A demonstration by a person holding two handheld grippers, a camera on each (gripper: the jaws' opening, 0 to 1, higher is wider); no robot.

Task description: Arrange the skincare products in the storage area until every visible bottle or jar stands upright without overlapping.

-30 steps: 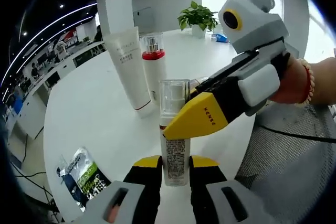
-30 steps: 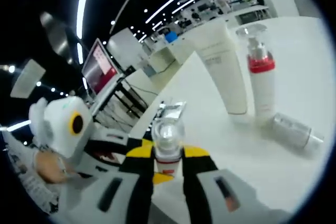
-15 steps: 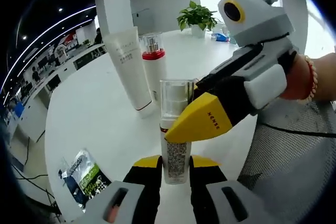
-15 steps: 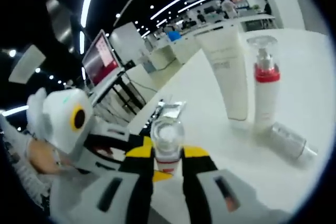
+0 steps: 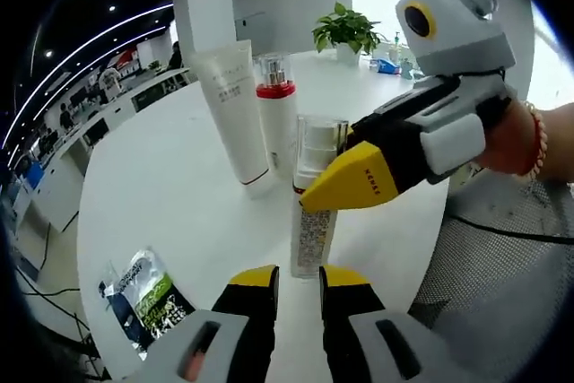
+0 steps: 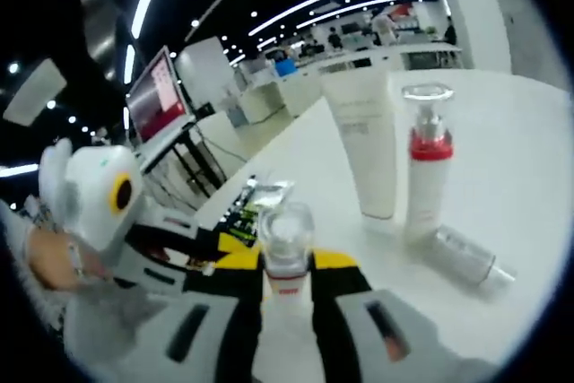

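Note:
A slim bottle with a clear cap [image 5: 311,213] stands upright on the white table [image 5: 161,186]. My right gripper [image 6: 287,266] is shut on its upper part [image 6: 287,244], and one yellow jaw crosses it in the left gripper view. My left gripper [image 5: 299,277] is open, its narrow gap just short of the bottle's base. Behind it a white tube [image 5: 235,109] and a red-collared pump bottle [image 5: 276,118] stand upright side by side, also seen as the tube [image 6: 366,154] and pump bottle [image 6: 426,172]. A small silvery bottle [image 6: 462,255] lies on its side near them.
A green sachet [image 5: 143,298] lies flat near the table's left edge. A potted plant [image 5: 345,33] stands at the far side. A person's hand with a bead bracelet [image 5: 529,136] holds the right gripper. Desks and a monitor [image 6: 157,100] stand beyond the table.
The clear-capped bottle was between the left jaws; now it stands just beyond their tips, nearer the tube and pump bottle. The right gripper keeps its hold on it.

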